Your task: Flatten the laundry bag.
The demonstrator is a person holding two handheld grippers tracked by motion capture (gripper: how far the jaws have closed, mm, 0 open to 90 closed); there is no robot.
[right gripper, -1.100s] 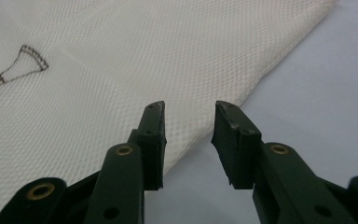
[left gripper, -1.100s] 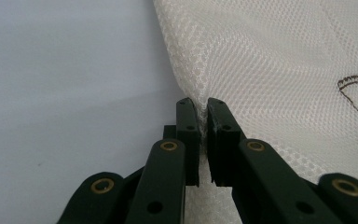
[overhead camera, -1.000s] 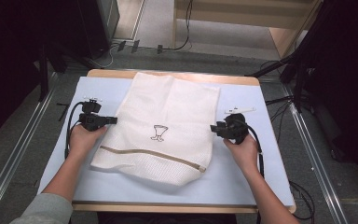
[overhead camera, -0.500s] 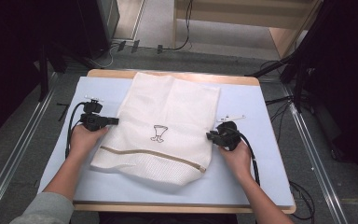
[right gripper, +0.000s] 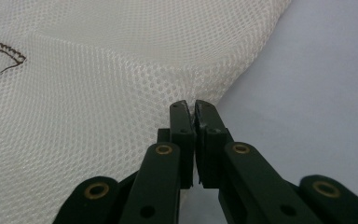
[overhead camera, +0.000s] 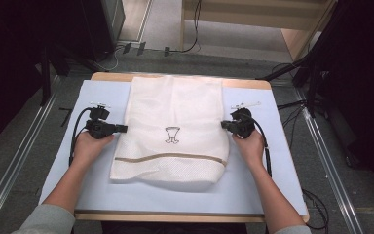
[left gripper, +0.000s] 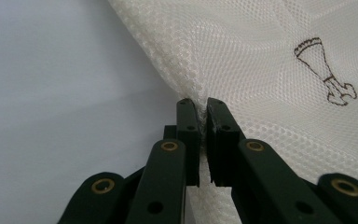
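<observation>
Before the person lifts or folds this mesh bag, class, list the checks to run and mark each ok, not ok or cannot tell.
1. Left gripper shut on the mesh bag edge: ok.
2. Right gripper shut on the opposite edge: ok.
3. Both grips at about the same height along the bag: ok.
4. Bag lies flat on the blue mat: ok.
5. Zipper fully closed: cannot tell.
6. Each grip catches both layers: cannot tell.

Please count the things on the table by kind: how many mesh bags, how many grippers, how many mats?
White mesh bag: 1
Black grippers: 2, the left gripper and the right gripper, each pinching a side edge of the bag
Pale blue mat: 1
Total: 4
</observation>
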